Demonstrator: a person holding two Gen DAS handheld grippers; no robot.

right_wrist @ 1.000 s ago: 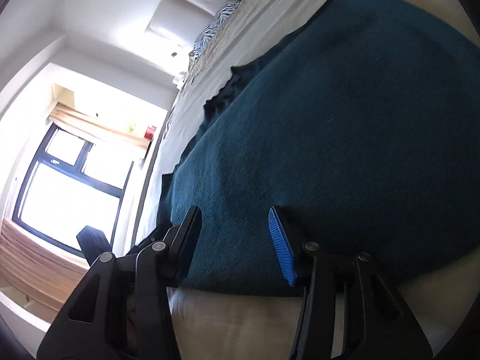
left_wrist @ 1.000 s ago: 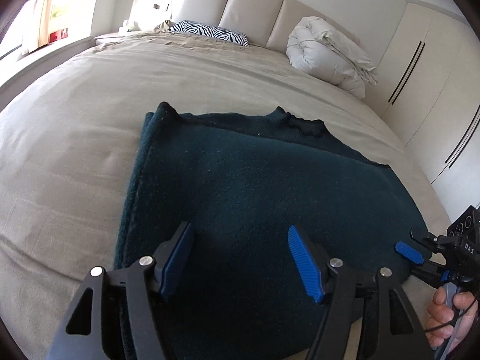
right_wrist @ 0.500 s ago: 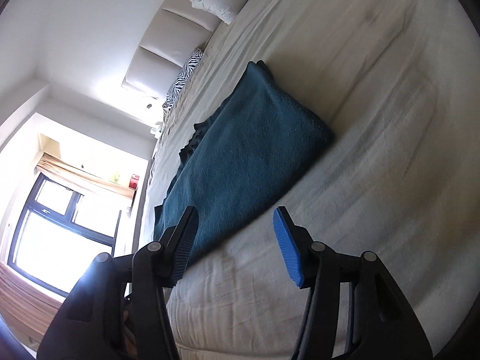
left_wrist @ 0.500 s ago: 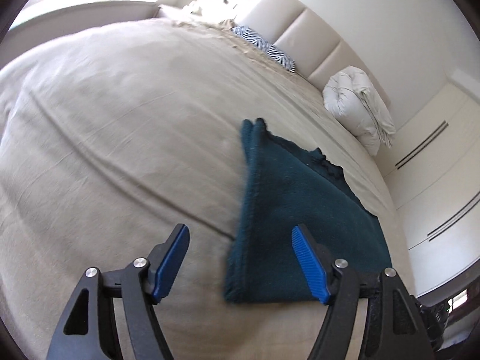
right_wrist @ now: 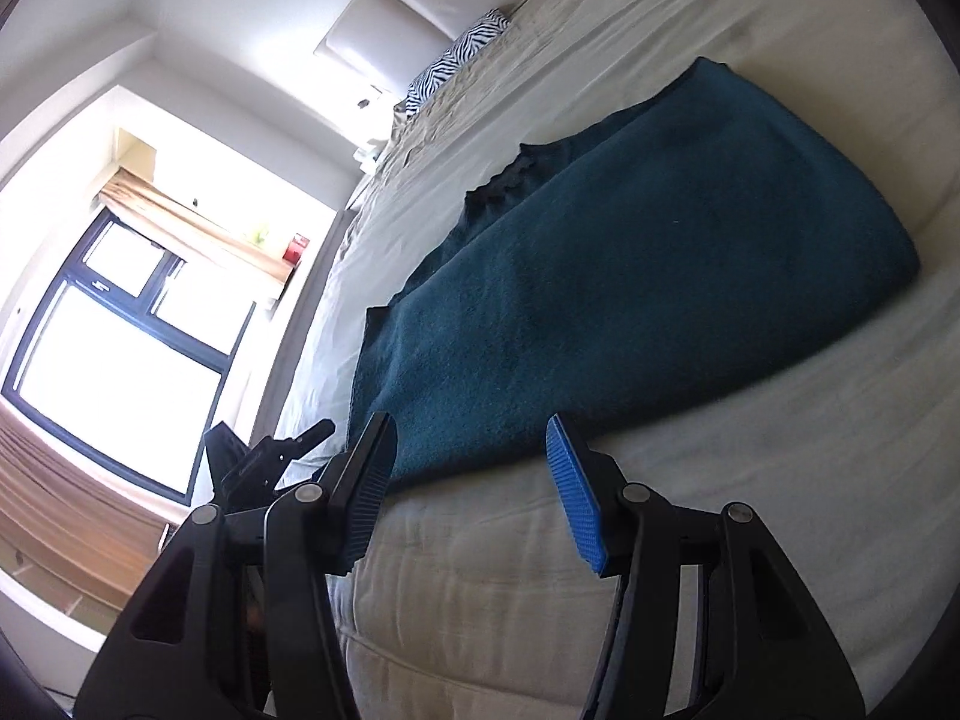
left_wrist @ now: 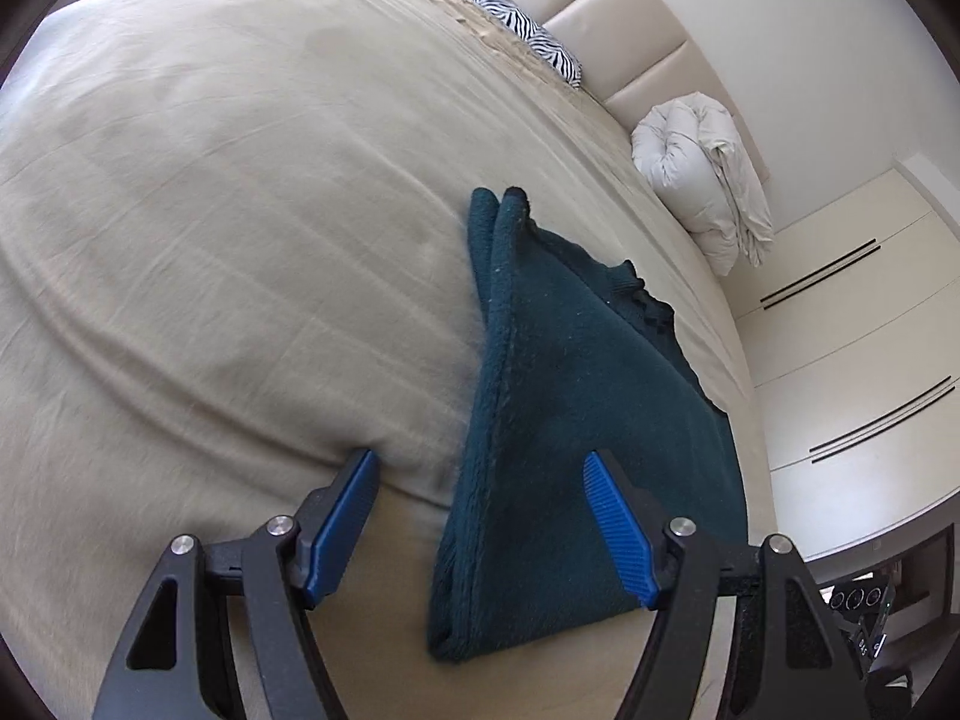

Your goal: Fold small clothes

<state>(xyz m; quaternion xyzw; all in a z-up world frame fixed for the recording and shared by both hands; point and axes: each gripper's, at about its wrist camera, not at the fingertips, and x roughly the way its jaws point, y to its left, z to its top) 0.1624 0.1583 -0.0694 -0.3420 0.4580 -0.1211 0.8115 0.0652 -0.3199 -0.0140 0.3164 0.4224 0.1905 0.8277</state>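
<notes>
Teal knit garment lies folded on the beige bed cover, near the bed's near edge; in the left wrist view it runs from about 12 o'clock of the tongs down to 5 o'clock, and in the right wrist view it spreads from 10 o'clock up toward 2 o'clock. Its layers sit stacked, with a scalloped neckline edge poking out along the far side, so the fold looks close to done, though I cannot tell whether another fold is intended. The likeliest trouble from here is a tong tip catching the fuzzy top layer on a careless pass and dragging it off the one beneath, undoing the alignment; a second risk is that the cloth, being near the mattress edge, gets nudged and slides off. The left gripper stands well open with nothing clamped: its left pad hangs over bare cover and its right pad over the garment's near corner, and no pad presses on the cloth. The right gripper is spread to a middling gap and is also empty, its tips in front of the garment's near hem without pinching it. Both tongs angle downward toward the bed, the two views rolled in opposite directions; the left tong's black frame shows at 9 o'clock in the right view.
</notes>
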